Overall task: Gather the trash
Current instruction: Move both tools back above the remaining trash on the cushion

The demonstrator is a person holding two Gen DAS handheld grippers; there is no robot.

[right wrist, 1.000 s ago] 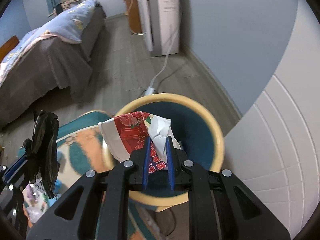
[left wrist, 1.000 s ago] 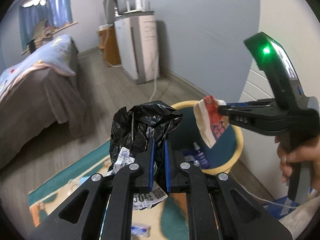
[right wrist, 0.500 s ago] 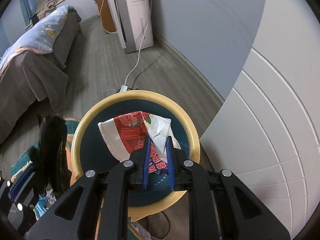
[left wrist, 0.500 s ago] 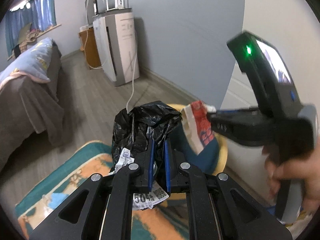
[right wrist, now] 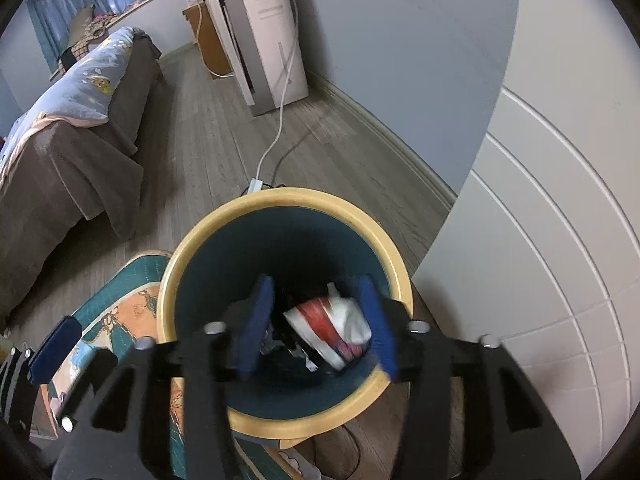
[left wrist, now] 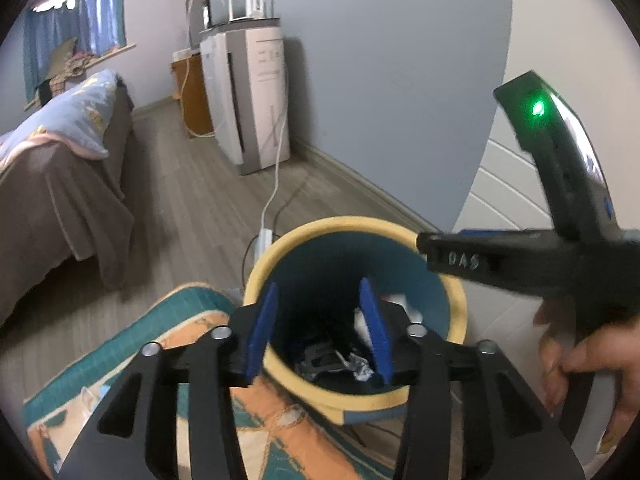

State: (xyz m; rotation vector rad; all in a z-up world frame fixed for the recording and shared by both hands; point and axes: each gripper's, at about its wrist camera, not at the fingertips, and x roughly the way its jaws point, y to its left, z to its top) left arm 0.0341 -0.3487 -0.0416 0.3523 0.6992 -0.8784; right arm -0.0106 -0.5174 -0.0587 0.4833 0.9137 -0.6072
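A round bin with a yellow rim (left wrist: 456, 300) (right wrist: 280, 196) and teal inside stands on the floor by the wall. My left gripper (left wrist: 320, 332) is open and empty, just above the bin's near rim. My right gripper (right wrist: 316, 324) is open and empty over the bin mouth; its body (left wrist: 500, 256) shows at the right of the left wrist view. A red and white wrapper (right wrist: 332, 324) lies inside the bin on dark crumpled trash (left wrist: 332, 360). The left gripper's blue pad (right wrist: 56, 344) shows at the lower left of the right wrist view.
A teal and orange rug (left wrist: 192, 320) (right wrist: 120, 308) lies left of the bin. A bed with a brown cover (left wrist: 52, 200) is at the left. A white appliance (left wrist: 256, 96) stands by the blue wall, its cable and plug strip (left wrist: 266, 236) behind the bin. A white panelled door (right wrist: 540, 240) is at the right.
Both grippers have opened. The black bag has dropped from the left gripper and the red and white wrapper from the right gripper into the bin. Both grippers now sit over the bin.
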